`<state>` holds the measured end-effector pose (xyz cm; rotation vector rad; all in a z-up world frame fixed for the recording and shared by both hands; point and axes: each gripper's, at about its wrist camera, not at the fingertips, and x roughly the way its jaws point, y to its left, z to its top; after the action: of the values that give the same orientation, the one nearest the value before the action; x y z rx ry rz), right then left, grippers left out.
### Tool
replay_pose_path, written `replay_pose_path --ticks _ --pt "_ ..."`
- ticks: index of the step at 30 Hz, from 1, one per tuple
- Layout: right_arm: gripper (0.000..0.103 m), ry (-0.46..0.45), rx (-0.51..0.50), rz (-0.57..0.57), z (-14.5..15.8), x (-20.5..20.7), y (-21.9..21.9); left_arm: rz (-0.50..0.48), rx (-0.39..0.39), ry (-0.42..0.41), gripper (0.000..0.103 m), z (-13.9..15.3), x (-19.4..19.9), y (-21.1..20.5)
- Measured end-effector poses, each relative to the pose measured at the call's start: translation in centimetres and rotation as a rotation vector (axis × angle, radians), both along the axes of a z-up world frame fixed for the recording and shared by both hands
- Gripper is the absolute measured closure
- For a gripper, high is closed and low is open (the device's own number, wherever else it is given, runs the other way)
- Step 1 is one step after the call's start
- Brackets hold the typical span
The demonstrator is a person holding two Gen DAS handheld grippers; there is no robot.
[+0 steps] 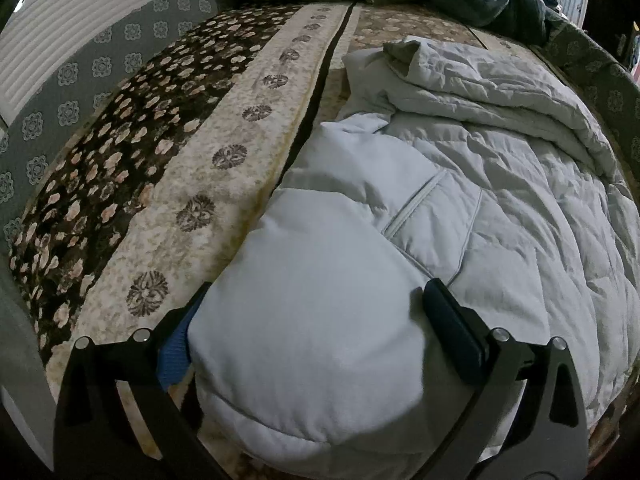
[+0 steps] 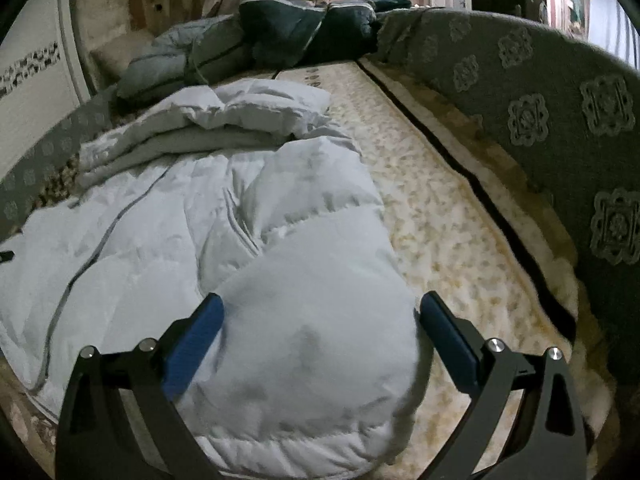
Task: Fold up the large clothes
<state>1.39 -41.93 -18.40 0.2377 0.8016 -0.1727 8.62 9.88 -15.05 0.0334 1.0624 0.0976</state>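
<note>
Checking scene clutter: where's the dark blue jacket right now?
The dark blue jacket lies at the far end of the bed, beyond the pale grey puffer coat, beside a grey-blue folded garment; it's top-centre in the right wrist view.

A pale grey-white puffer jacket (image 1: 460,200) is lying spread out and rumpled on a bed, its quilted padding creasing all over. In the left wrist view its near sleeve (image 1: 320,320) is bulging up thick and rounded toward the camera, with a slanted piped pocket (image 1: 416,204) showing beside it on the body. Farther off, the hood (image 1: 420,60) is bunching in loose folds at the far end. In the right wrist view the other sleeve (image 2: 316,340) is swelling the same way at the near edge, and a dark zipper line (image 2: 100,232) is running down the front.
</note>
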Motion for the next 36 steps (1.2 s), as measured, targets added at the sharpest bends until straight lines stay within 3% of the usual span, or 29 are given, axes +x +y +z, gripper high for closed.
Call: replay_pose_path --ticks 12,18,20,22,29,34,36 --pt "0.005 -0.059 0.075 -0.095 0.2 -1.7 -3.2 0.004 -0.001 0.009 0.003 -0.3 0.1 0.0" --pt "0.005 -0.028 0.175 -0.062 -1.8 -1.3 -4.0 0.005 -0.005 0.018 0.003 -0.4 0.3 0.0" --pt "0.005 0.008 0.280 -0.021 -2.3 -1.1 -4.4 0.006 -0.003 0.018 0.003 -0.4 0.3 0.0" --pt "0.006 0.032 0.321 0.020 -2.5 -1.1 -4.0 0.006 -0.005 0.017 0.003 -0.4 0.4 -0.1" --pt "0.040 0.045 0.129 0.066 -0.2 -1.3 0.0 0.003 -0.008 0.019 0.003 -0.5 0.5 0.0" --pt "0.046 0.064 0.135 0.062 -0.9 -1.3 0.1 -0.036 -0.016 0.027 0.003 0.1 0.8 0.4" --pt "0.046 0.060 0.130 0.059 -1.0 -1.1 0.3 -0.060 0.029 0.008 0.003 0.7 0.5 0.6"
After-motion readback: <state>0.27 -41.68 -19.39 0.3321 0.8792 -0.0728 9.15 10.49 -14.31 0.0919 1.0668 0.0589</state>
